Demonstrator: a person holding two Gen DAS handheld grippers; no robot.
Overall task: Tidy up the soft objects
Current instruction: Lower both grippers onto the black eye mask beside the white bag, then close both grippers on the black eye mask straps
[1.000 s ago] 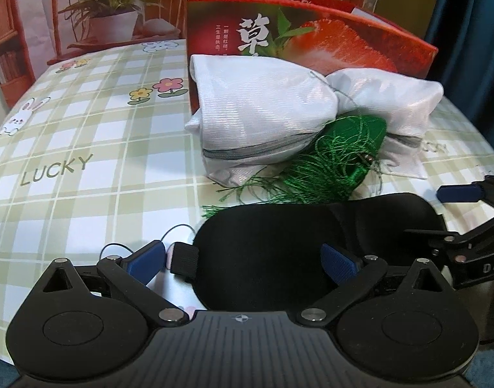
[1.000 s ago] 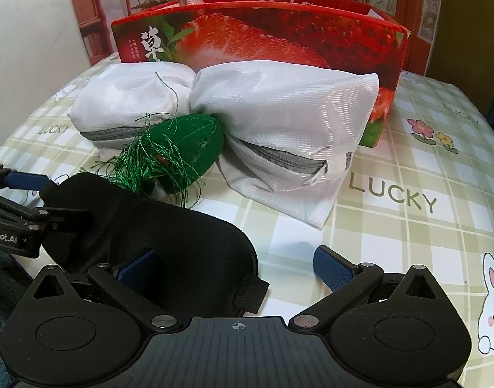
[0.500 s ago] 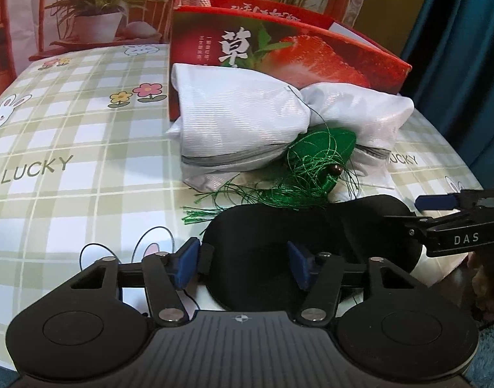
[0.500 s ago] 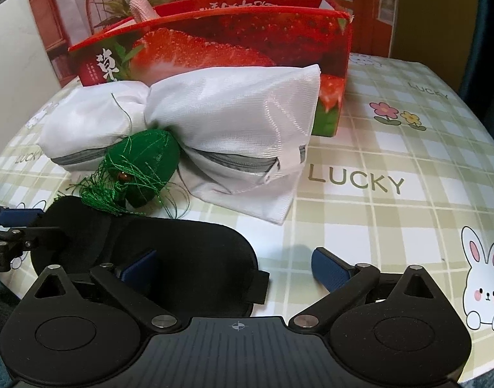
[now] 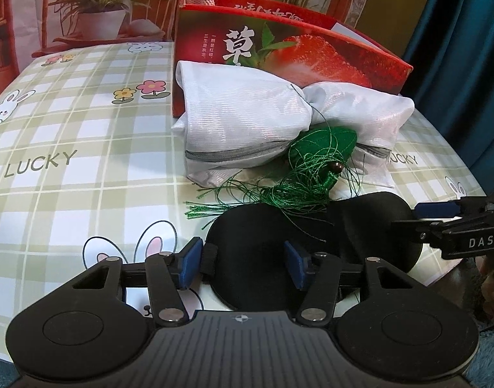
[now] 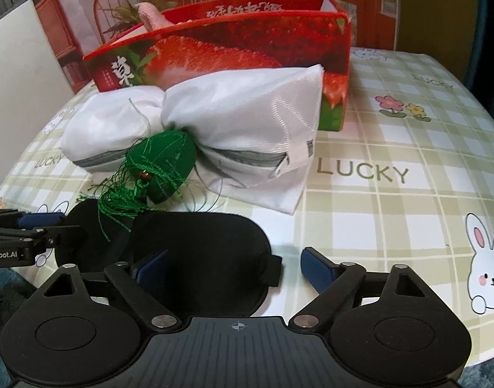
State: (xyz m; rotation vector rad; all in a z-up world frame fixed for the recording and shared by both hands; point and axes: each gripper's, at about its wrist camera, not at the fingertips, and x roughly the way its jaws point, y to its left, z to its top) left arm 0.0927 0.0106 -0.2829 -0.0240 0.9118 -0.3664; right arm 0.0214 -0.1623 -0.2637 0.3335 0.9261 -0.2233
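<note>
left hand-held gripper [image 5: 243,263] pinches the black eye mask's [image 5: 266,245] left end, flat at the counter [image 5: 69,194] front edge. right hand-held gripper [image 6: 234,268], jaws closing, not yet gripping the other end. next: grip, lift together toward the strawberry box [image 6: 234,48].

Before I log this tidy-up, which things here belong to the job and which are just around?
Job:
- black eye mask
- green tasselled pouch
- white mesh bag
- strawberry box

Just around:
- checked tablecloth
- backdrop with potted plant
</note>
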